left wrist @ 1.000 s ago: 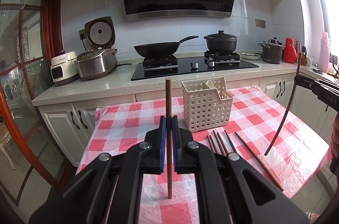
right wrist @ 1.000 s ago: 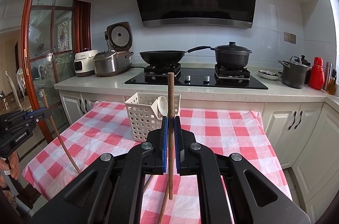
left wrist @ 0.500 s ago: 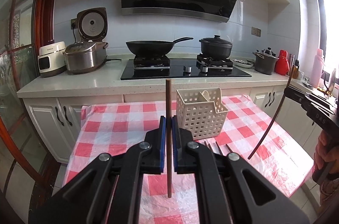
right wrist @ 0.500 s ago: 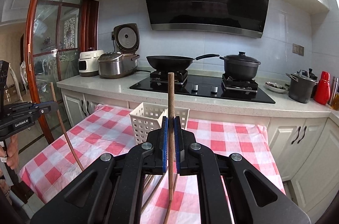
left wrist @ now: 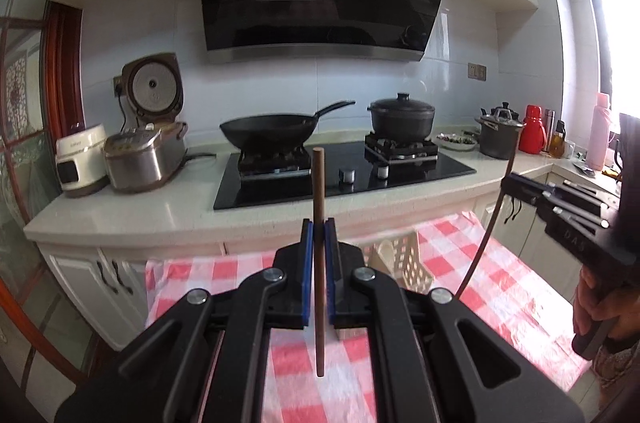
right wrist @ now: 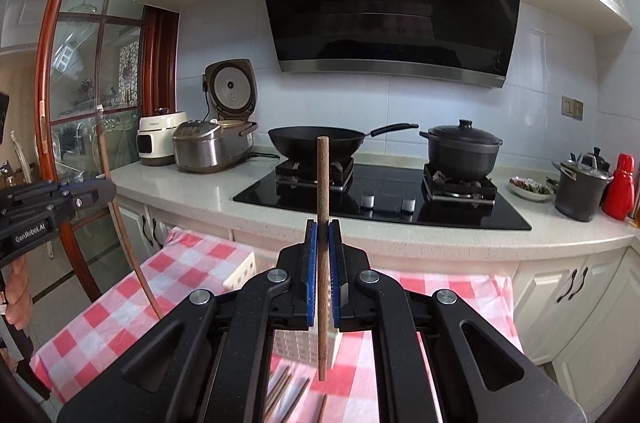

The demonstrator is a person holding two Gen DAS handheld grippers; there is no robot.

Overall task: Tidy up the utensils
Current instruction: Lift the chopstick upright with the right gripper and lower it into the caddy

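Observation:
My left gripper (left wrist: 319, 227) is shut on a brown chopstick (left wrist: 319, 183) that stands upright between the blue pads, high above the checked table (left wrist: 496, 275). My right gripper (right wrist: 323, 227) is shut on a second upright chopstick (right wrist: 323, 175). The white slotted basket (left wrist: 408, 263) with a spoon in it sits on the table, mostly hidden behind the jaws in both views; part of the basket (right wrist: 240, 273) shows in the right wrist view. Several loose chopsticks (right wrist: 285, 391) lie in front of it. Each view shows the other gripper at its edge, held by a hand.
Behind the table runs a counter (right wrist: 192, 187) with a black hob, a wok (right wrist: 316, 143), a lidded pot (right wrist: 462, 153), two rice cookers (left wrist: 144, 159), a grey pot and a red flask (left wrist: 532, 129). A glass door with a wooden frame (right wrist: 52, 63) stands at the left.
Both grippers have risen with their chopsticks still clamped. The table and basket have sunk low in both views, and the basket now sits largely behind the jaws.

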